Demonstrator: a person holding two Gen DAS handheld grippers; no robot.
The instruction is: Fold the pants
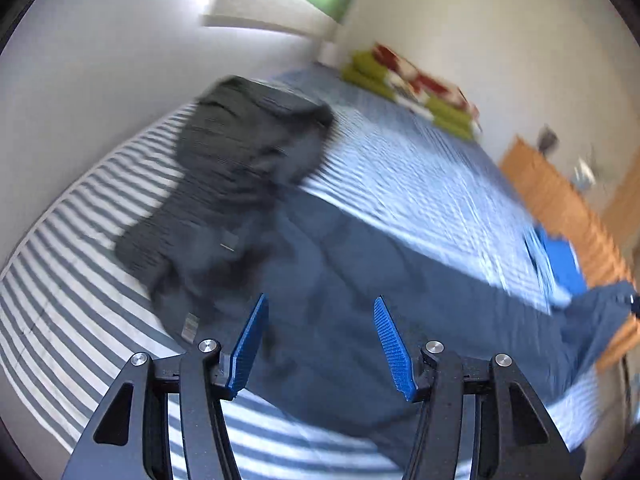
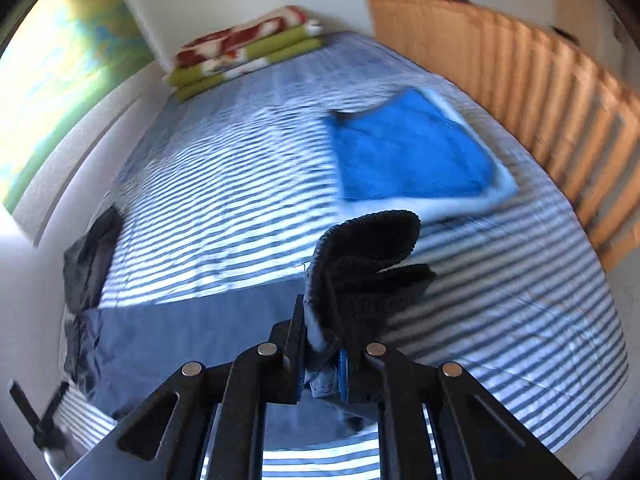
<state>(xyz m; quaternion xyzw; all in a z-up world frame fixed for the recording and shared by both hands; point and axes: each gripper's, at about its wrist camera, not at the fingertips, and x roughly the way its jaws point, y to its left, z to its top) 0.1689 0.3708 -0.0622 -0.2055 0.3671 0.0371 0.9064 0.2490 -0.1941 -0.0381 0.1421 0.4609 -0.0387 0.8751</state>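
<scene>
Blue pants (image 1: 352, 272) lie stretched across the striped bed (image 1: 60, 300). Just above their near part hovers my left gripper (image 1: 320, 298), open, with nothing between its blue pads (image 1: 250, 340). In the right wrist view, my right gripper (image 2: 320, 344) is shut on one end of the pants (image 2: 180, 332). A black ribbed cuff (image 2: 368, 256) sticks up past the fingers there. From that grip the blue fabric runs off to the left over the bed. Both views are motion-blurred.
A dark grey garment (image 1: 240, 160) lies crumpled beside the pants near the wall (image 1: 100, 60). A folded blue cloth (image 2: 412, 152) rests on the bed near a wooden slatted board (image 2: 540, 80). Folded green and red blankets (image 2: 248, 52) sit at the far end.
</scene>
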